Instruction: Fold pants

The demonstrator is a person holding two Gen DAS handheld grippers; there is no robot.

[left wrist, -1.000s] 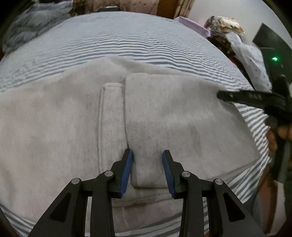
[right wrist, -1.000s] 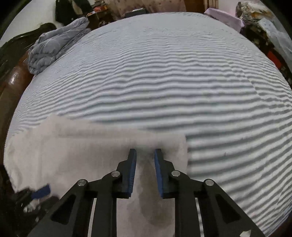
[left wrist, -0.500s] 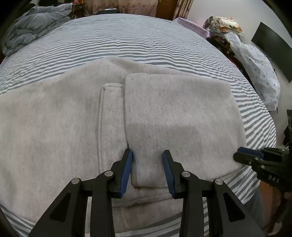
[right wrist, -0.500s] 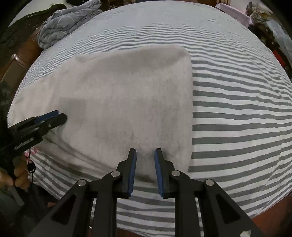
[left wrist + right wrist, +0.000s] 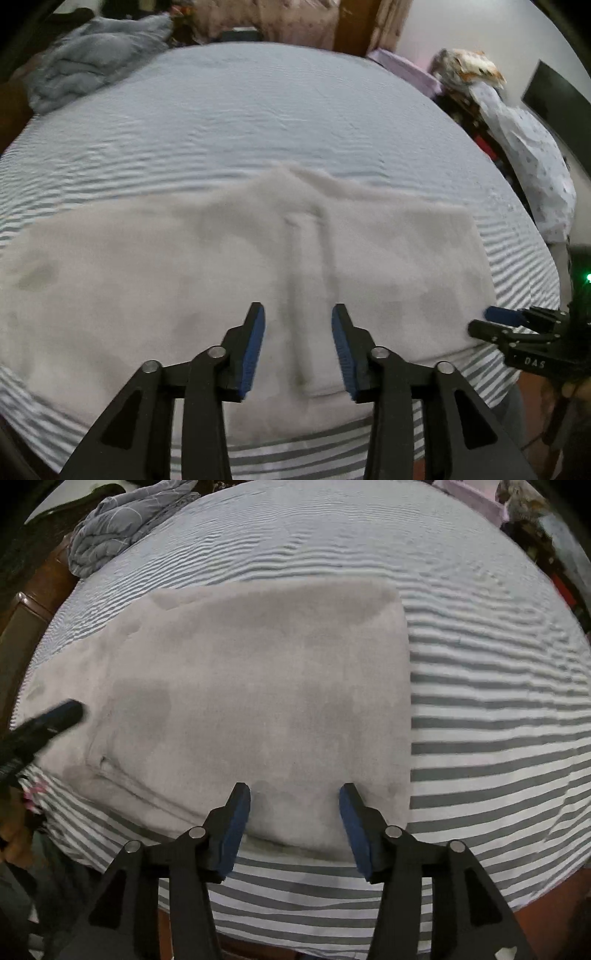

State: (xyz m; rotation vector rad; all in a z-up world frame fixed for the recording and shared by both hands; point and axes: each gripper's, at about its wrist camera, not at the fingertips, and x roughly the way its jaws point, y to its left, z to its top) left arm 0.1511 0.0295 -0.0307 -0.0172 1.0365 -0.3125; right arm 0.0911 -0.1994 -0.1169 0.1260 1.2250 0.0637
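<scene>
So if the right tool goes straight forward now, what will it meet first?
Most likely the grey pants: the open right tool points at their near edge on the striped bed. Its height above them is unclear.

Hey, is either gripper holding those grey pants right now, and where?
Nothing is held. The left gripper and right gripper are both open above the folded light grey fleece pants, fingers apart with no cloth pinched.

The pants (image 5: 258, 686) are looking like soft, matt, fleecy grey cloth, lying on a smooth striped woven sheet (image 5: 498, 716); gripper pads (image 5: 236, 827) are possibly showing matt rubber.
</scene>
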